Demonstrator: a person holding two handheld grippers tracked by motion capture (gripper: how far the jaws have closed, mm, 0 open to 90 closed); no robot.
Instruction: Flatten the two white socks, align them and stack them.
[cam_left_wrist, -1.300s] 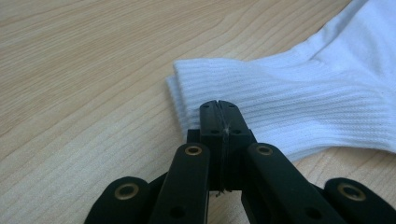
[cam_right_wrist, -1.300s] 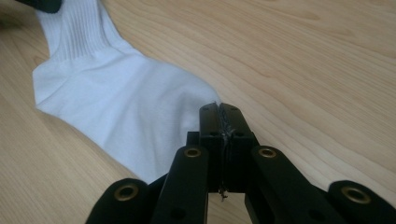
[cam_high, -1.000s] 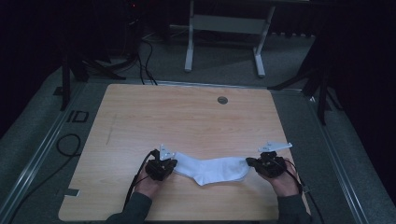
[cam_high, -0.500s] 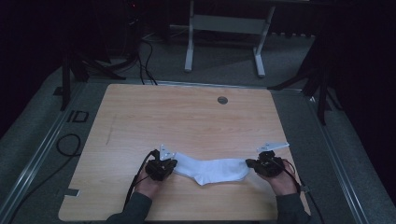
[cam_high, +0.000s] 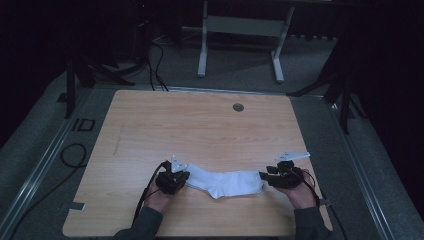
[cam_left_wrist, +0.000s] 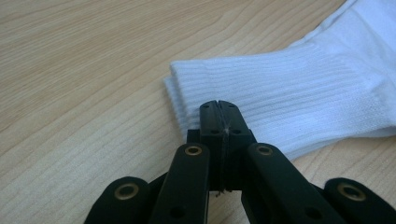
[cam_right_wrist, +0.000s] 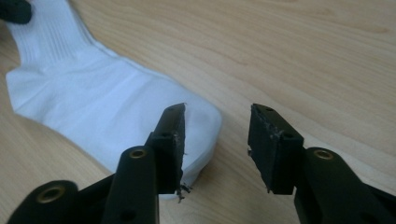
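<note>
A white sock (cam_high: 225, 182) lies flat on the wooden table (cam_high: 200, 125) near its front edge, cuff to the left and toe to the right. My left gripper (cam_high: 184, 179) is at the cuff. In the left gripper view its jaws are pressed together, the tip (cam_left_wrist: 218, 109) over the ribbed cuff's edge (cam_left_wrist: 303, 93), with no fabric seen between them. My right gripper (cam_high: 264, 176) is at the toe end. In the right gripper view it stands open (cam_right_wrist: 217, 135), its left finger over the sock's toe (cam_right_wrist: 93, 107) and its right finger over bare wood.
A small round grommet (cam_high: 238, 107) sits in the table's far middle. Bare wood stretches behind the sock. A grey desk frame (cam_high: 240, 25) stands on the floor beyond the table, and cables (cam_high: 70, 155) lie on the floor at the left.
The right gripper has shifted slightly left toward the sock's toe. The left gripper and the sock stay where they were.
</note>
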